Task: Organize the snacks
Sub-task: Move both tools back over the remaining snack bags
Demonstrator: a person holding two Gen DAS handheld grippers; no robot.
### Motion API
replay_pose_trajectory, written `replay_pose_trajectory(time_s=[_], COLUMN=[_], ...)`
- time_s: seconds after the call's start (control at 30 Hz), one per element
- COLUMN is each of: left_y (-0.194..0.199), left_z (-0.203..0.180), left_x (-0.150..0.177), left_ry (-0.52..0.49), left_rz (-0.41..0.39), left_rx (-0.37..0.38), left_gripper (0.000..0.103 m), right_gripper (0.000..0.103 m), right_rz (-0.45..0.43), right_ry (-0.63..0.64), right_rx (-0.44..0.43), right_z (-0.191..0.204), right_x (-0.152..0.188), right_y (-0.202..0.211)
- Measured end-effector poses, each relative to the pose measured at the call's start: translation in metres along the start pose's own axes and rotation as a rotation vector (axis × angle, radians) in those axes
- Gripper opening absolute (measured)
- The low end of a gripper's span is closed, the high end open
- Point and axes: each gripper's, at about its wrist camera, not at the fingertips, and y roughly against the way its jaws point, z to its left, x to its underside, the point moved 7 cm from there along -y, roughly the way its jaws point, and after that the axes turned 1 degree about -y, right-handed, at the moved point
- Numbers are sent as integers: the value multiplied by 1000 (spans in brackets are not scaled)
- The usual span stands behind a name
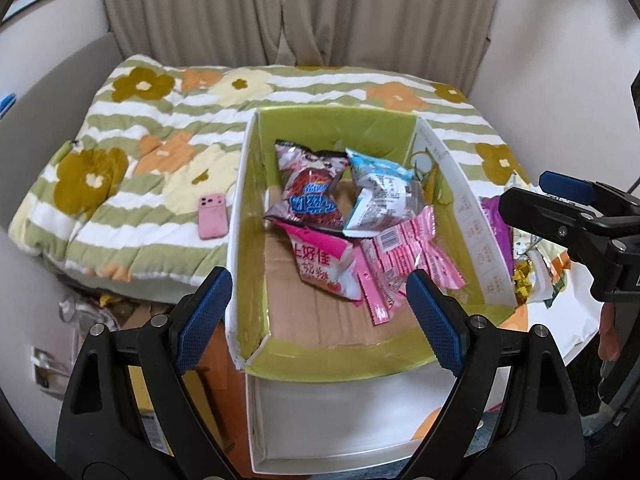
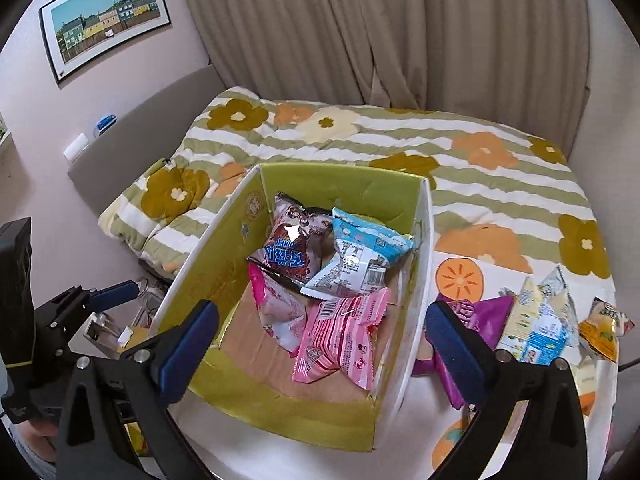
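An open cardboard box [image 1: 236,216] with a green lining holds a dark brown packet [image 1: 310,188], a blue-and-white packet [image 1: 380,192], a pink-and-white packet [image 1: 324,268] and a pink striped packet [image 1: 404,264]. My left gripper [image 1: 320,320] hovers open and empty over the box's near left corner. My right gripper [image 2: 320,346] stands wide open above the near end of the box [image 2: 192,280], over the pink striped packet [image 2: 344,332], touching nothing. A purple packet [image 2: 488,316], yellow-and-blue packets [image 2: 536,320] and an orange packet [image 2: 604,328] lie to the right of the box.
A pink phone [image 1: 214,216] lies on the floral quilt [image 1: 132,152] left of the box. The loose packets rest on a white cloth with orange prints [image 2: 460,276]. Curtains [image 2: 400,28] hang behind the bed. A person's fingers [image 1: 608,336] show at the right edge.
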Motion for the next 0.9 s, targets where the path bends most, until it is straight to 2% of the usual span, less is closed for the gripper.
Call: replay_pose_trajectory(time_s=[0.23,0.43,0.7,0.9], left_y=[12,20,16,8], left_z=[-15,-51,-139,-203], left_x=[-8,-15,-13,-7], left_ry=[-14,-23,-21,-25], left_rz=[-34,-66,-70,-71], left_rx=[14,26,85,97], left_gripper=[88,88,88,88], right_gripper=[103,103,103,103], right_rz=[-74,-134,-148,-152], right_ry=[-45,-60,-89,-110], right_rx=[29,86,139,168], right_z=[-10,-41,-110,-173], right_x=[2,5,27,50], right_y=[29,60,99,130])
